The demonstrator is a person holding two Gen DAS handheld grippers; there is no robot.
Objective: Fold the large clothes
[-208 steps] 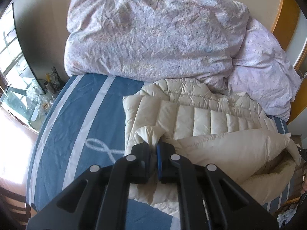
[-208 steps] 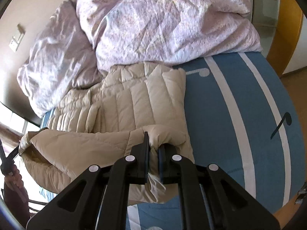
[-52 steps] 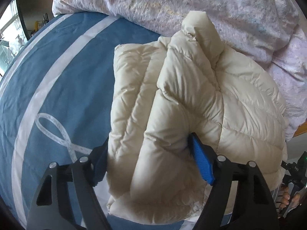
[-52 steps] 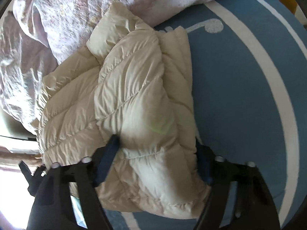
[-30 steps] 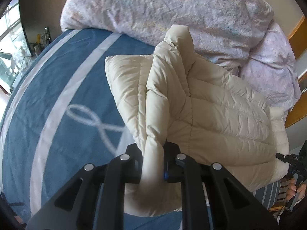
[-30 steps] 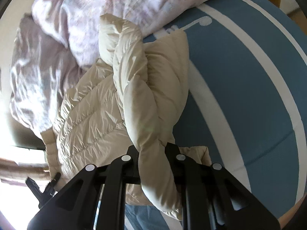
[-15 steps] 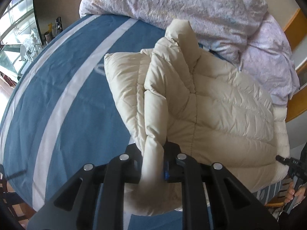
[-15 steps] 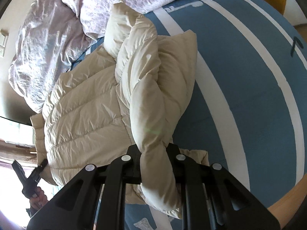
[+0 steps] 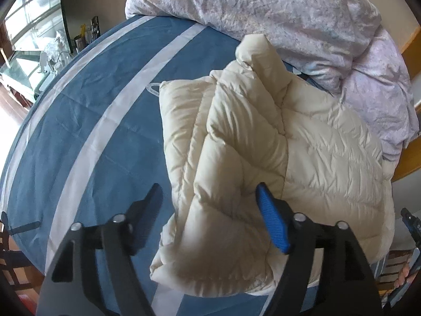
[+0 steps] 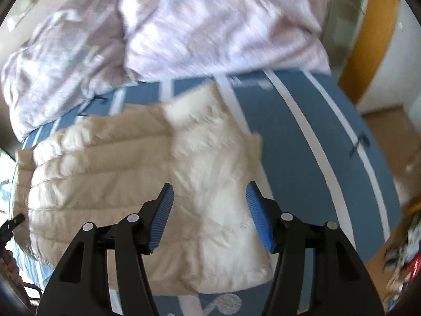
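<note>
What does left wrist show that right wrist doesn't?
Left wrist only: the window side with a cluttered shelf, the jacket's upright collar, a bit of the other gripper at the right edge.
Right wrist only: the wooden floor, clutter at the lower right, and heavy motion blur.
Both: cream puffer jacket on the blue striped bedspread, lilac duvet behind, jaws opening with nothing pinched.

Jacket: cream quilted puffer jacket point(image 10: 147, 168), folded, lying flat on the bed.
Bed: blue sheet with white stripes point(image 10: 310, 137) under the jacket.
Duvet: crumpled lilac patterned duvet point(image 10: 184, 26), beyond the jacket.
Right claw point(image 10: 209, 210): black with blue pads, jaws opening above the jacket, nothing pinched.
Sharpness: blurred.
</note>
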